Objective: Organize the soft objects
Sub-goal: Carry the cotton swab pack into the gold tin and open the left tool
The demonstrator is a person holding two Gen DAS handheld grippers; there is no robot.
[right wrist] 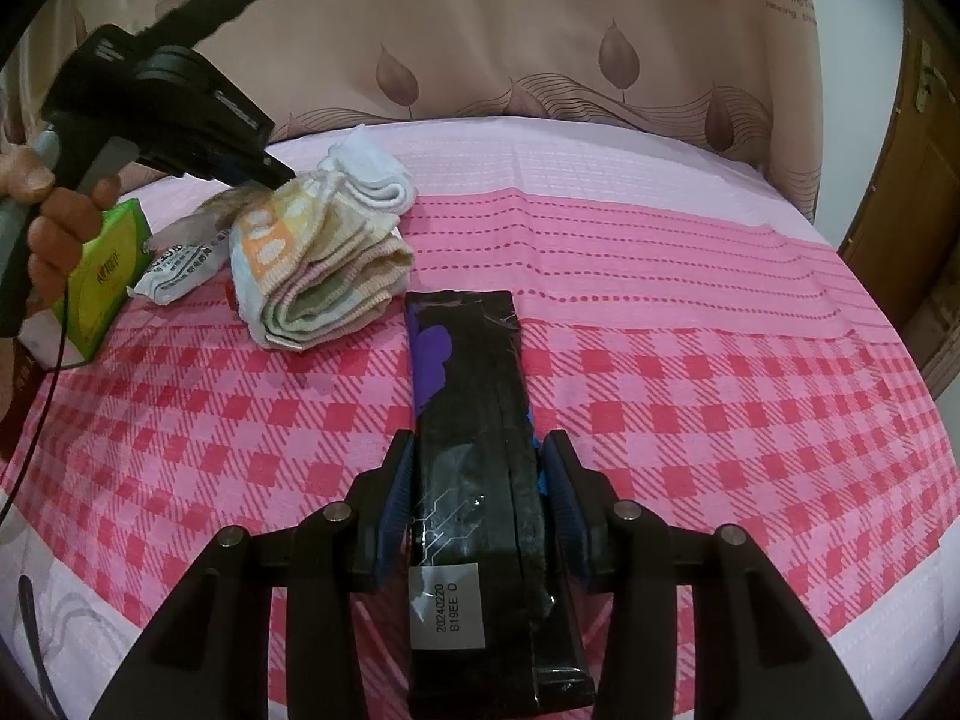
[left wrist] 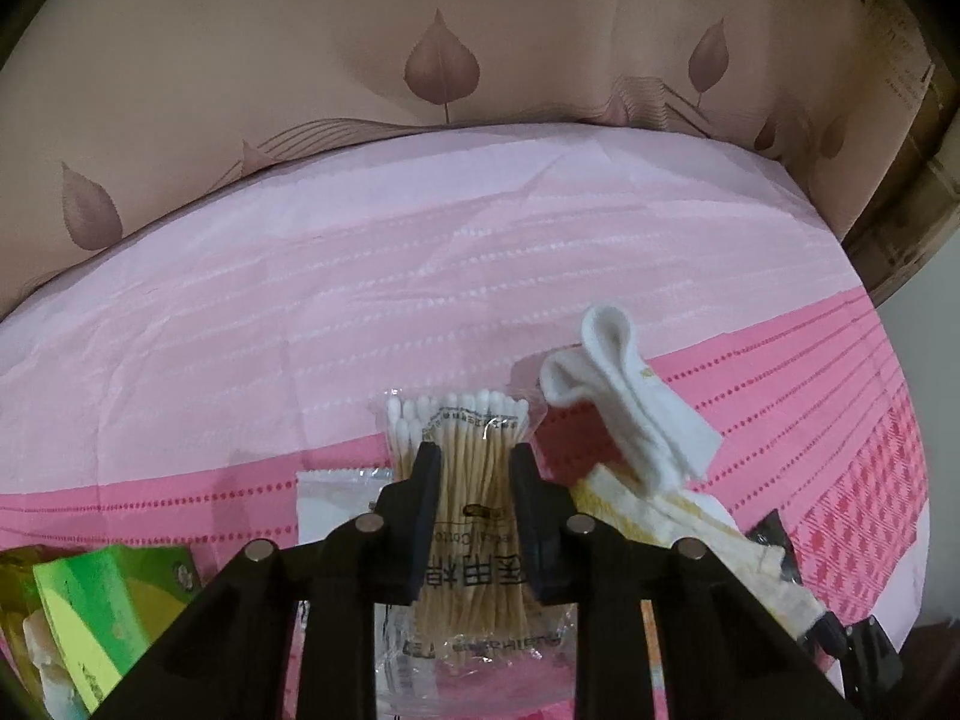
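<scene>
The left tool holds a clear bag of cotton swabs. Its two black fingers press on the sides of the bag. The white swab tips stick out past the fingers. The bag is up over the bed, which has a pink cover.

Just to the right of the swabs, a white sock lies on the bed. It is bent and partly rests on a folded towel with yellow stripes. To the left of the swabs is a small white packet. Farther left is a green box at the bed's edge.

The right tool grips a long black pack with purple marks on it. The blue pads squeeze it from both sides. A white sticker with numbers sits on the near end of the pack. The far end of the pack reaches out over the pink checked part of the cover. I cannot tell if it touches the bed.

From the right wrist camera, the left tool shows at the upper left, held by a hand. Its tip is just over the towel pile. The sock sits behind the towel, touching it. The green box and the white packet lie to the left of the towel. A tan curtain with leaf shapes hangs behind the bed.
</scene>
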